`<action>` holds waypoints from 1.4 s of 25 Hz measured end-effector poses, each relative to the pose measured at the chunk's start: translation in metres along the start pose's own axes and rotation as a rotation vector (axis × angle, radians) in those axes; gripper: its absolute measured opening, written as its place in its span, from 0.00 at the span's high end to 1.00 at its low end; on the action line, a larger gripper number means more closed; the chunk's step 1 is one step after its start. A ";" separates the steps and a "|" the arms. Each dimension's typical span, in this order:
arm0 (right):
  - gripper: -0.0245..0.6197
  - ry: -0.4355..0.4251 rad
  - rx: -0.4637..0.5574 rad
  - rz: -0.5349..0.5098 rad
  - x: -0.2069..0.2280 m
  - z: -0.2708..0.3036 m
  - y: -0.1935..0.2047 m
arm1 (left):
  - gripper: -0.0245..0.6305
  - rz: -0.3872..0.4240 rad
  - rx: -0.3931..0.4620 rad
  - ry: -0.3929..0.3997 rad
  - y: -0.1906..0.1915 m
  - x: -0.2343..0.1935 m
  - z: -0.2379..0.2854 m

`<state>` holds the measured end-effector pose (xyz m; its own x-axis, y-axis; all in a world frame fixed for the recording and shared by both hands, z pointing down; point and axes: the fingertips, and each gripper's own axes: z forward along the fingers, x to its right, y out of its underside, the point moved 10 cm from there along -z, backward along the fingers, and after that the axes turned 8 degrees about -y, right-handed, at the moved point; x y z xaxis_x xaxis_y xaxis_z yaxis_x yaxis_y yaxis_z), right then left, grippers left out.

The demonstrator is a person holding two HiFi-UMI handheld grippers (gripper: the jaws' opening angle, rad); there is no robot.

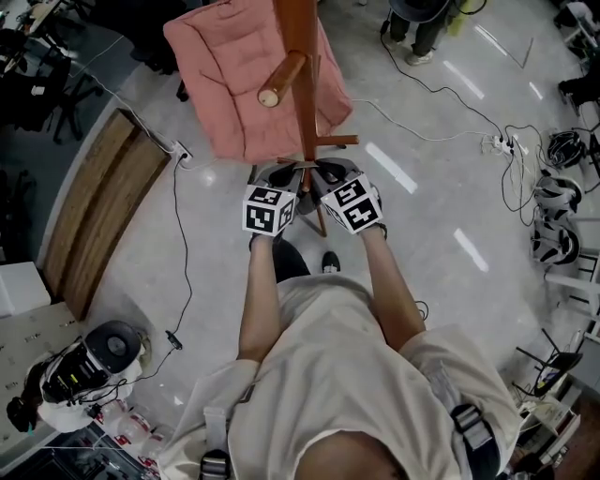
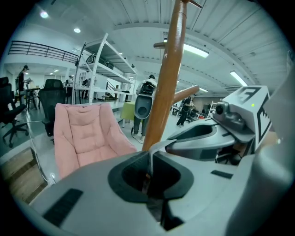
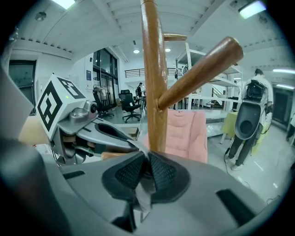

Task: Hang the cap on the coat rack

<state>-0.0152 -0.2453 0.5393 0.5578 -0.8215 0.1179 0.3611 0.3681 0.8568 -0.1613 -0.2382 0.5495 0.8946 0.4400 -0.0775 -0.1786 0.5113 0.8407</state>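
Observation:
The wooden coat rack pole (image 1: 302,84) rises right in front of me, with a peg (image 1: 281,80) sticking out toward the left. Both grippers are held close to the pole, one on each side. My left gripper (image 1: 280,176) is shut on a thin grey edge of the cap (image 2: 159,146). My right gripper (image 1: 328,172) is shut on grey cap fabric (image 3: 138,193), which stretches across to the left gripper (image 3: 92,129). The pole (image 2: 168,78) stands just beyond the jaws, with a peg (image 3: 198,71) angling up to the right. Most of the cap is hidden by the grippers.
A pink padded chair (image 1: 234,75) stands behind the rack. Cables and a power strip (image 1: 183,152) lie on the pale floor. A wooden platform (image 1: 103,206) is at the left, a person's legs (image 1: 417,28) at the top, and metal shelving (image 2: 99,69) beyond.

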 end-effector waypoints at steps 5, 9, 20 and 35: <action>0.91 0.011 -0.014 0.011 0.002 0.003 0.002 | 0.93 -0.023 -0.005 0.013 0.003 -0.002 0.005; 0.89 0.016 -0.018 0.025 0.004 0.002 0.003 | 0.92 -0.009 -0.014 0.006 0.003 -0.002 0.006; 0.84 -0.056 -0.010 0.108 0.008 -0.007 -0.004 | 0.80 0.022 -0.041 0.038 -0.008 -0.005 -0.003; 0.81 -0.103 0.035 0.161 0.008 -0.017 -0.013 | 0.76 0.035 0.016 0.029 -0.025 -0.003 -0.019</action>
<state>-0.0027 -0.2497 0.5203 0.5266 -0.7938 0.3043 0.2457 0.4848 0.8394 -0.1674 -0.2386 0.5182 0.8756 0.4788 -0.0636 -0.2025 0.4834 0.8516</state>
